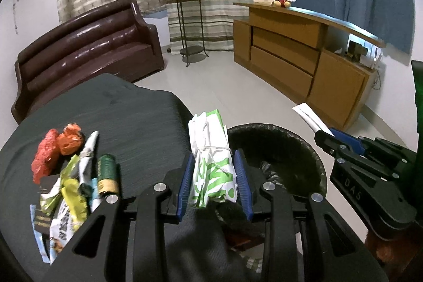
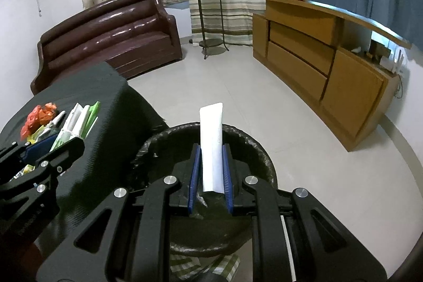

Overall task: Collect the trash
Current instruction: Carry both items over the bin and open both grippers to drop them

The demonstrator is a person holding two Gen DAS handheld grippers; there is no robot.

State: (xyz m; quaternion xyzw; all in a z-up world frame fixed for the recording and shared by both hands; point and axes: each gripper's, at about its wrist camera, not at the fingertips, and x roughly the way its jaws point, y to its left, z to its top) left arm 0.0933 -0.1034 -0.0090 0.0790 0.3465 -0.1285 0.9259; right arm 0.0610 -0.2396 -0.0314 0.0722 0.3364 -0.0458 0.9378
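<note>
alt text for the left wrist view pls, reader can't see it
The left gripper clamps a green-and-white paper bundle at the near rim of a black-lined trash bin. At right, the right gripper holds a white tube beside the bin. More trash lies on a dark table at left; sofa and wooden cabinet behind.

Green-and-white paper bundle (image 1: 211, 163) tied with string, white tube (image 2: 211, 149) upright, both over the black-lined bin (image 1: 304, 144); crumpled wrappers (image 1: 66, 176) piled on the tabletop (image 1: 132, 118).
</note>
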